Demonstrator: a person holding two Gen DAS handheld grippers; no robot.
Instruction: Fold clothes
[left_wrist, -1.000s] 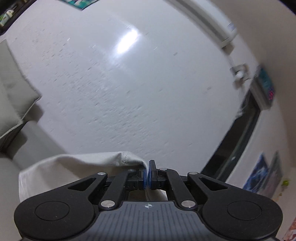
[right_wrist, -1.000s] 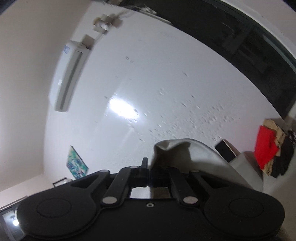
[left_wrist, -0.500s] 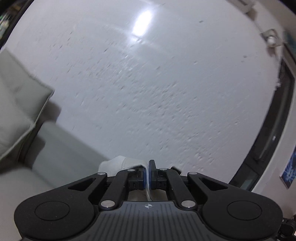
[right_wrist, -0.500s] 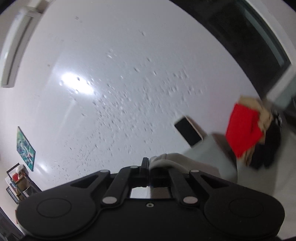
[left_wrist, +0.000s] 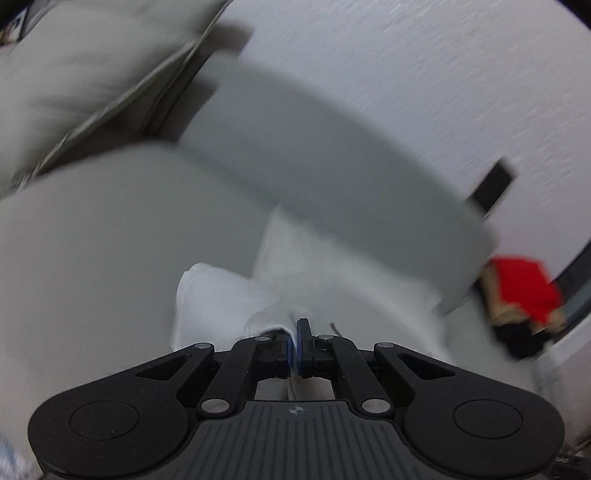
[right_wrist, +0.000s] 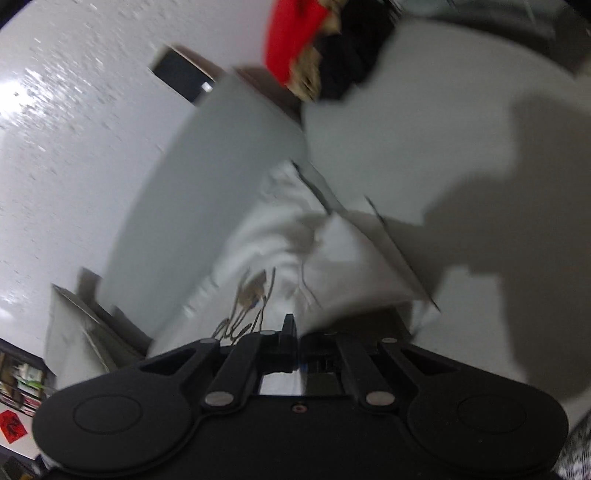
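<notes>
A white garment (left_wrist: 218, 295) with a dark scribbled print lies spread over the grey sofa seat (left_wrist: 92, 236). My left gripper (left_wrist: 294, 332) is shut on a fold of its edge, low over the seat. In the right wrist view the same white garment (right_wrist: 280, 236) runs away toward the sofa's backrest, and my right gripper (right_wrist: 293, 328) is shut on its near edge. Both views are blurred by motion.
A pale cushion (left_wrist: 74, 74) leans at the sofa's left end. A pile of red, tan and black clothes (left_wrist: 524, 295) sits at the right end, also as the clothes pile (right_wrist: 314, 48). A dark phone-like slab (left_wrist: 493, 184) rests on the backrest. Shelves (right_wrist: 18, 376) stand low left.
Both grippers have swung down from facing the white wall to facing the sofa, carrying the garment down with them. The cloth now lies spread on the seat.
</notes>
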